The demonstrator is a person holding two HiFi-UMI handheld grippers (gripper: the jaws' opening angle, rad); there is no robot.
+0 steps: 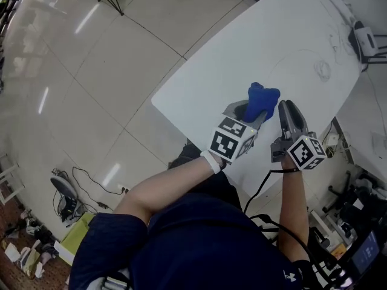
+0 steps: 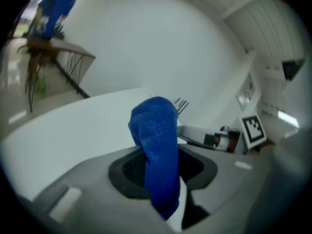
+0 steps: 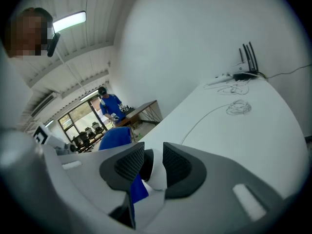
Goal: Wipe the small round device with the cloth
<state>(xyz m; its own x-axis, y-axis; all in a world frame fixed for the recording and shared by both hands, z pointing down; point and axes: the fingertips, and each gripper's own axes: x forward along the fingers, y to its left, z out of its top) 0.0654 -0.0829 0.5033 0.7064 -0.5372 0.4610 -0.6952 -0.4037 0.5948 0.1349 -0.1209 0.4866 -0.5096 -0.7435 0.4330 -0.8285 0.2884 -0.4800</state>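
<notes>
Holding both things over the white table (image 1: 242, 59), the person has the left gripper (image 1: 257, 115) pinching the blue cloth (image 1: 263, 96) and the right gripper (image 3: 148, 162) clamped on the small round device (image 3: 156, 172), just beside each other. Wiping seems about to begin, so the cloth must next press against the device's bare face. A coiled cable (image 1: 323, 70) lies well apart, and nothing blocks the way.

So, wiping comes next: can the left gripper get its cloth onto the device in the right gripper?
Probably yes: the cloth in the left gripper stands beside the right gripper, nothing between, though its jaws cover the small round device at the sides.
</notes>
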